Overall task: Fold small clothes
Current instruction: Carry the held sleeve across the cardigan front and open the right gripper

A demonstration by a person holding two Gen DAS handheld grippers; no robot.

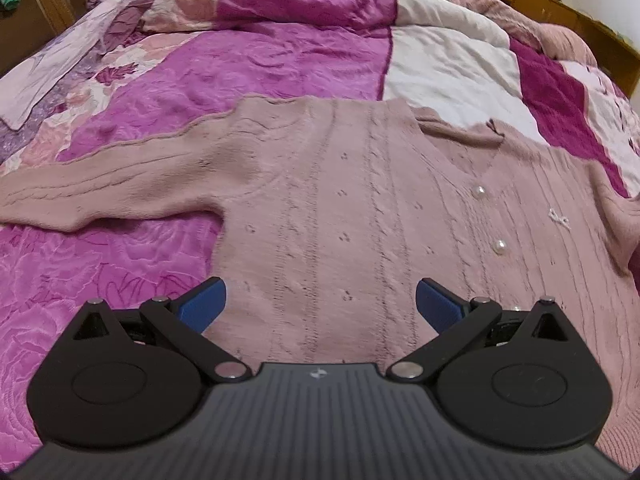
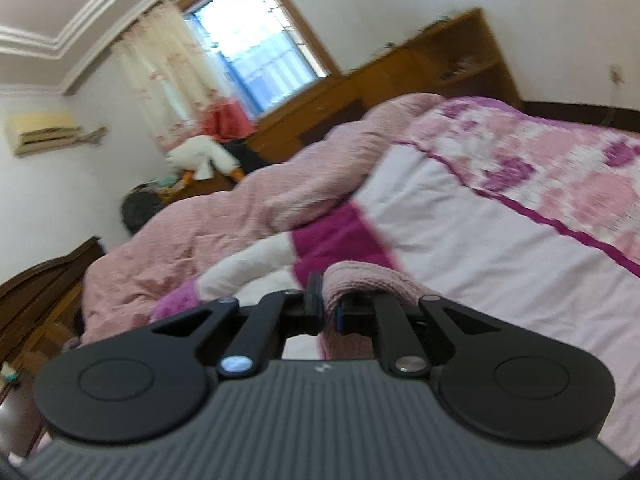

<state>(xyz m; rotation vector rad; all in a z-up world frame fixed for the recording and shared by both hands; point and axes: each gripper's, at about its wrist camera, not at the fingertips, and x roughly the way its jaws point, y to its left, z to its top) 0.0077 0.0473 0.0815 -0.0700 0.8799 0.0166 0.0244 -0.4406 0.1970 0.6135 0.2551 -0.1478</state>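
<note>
Left wrist view: pink knitted cardigan (image 1: 360, 200) spread flat on quilted bed (image 1: 200, 72), pearl buttons (image 1: 500, 246) showing, one sleeve (image 1: 100, 196) stretched out toward frame left. Left claw (image 1: 320, 304) wide open above lower body of garment, nothing between blue pads (image 1: 204, 304), no contact visible. Right wrist view: right claw (image 2: 326, 300) clamped shut on fold of pink knit (image 2: 360, 280) (probably the other sleeve or side edge, not certain), lifted clear of bed, pointing across quilt toward window (image 2: 256, 40). Judged relation: garment directly ahead and below open claw, long axis of free sleeve running sideways to frame left; left hand nearer that sleeve.
</note>
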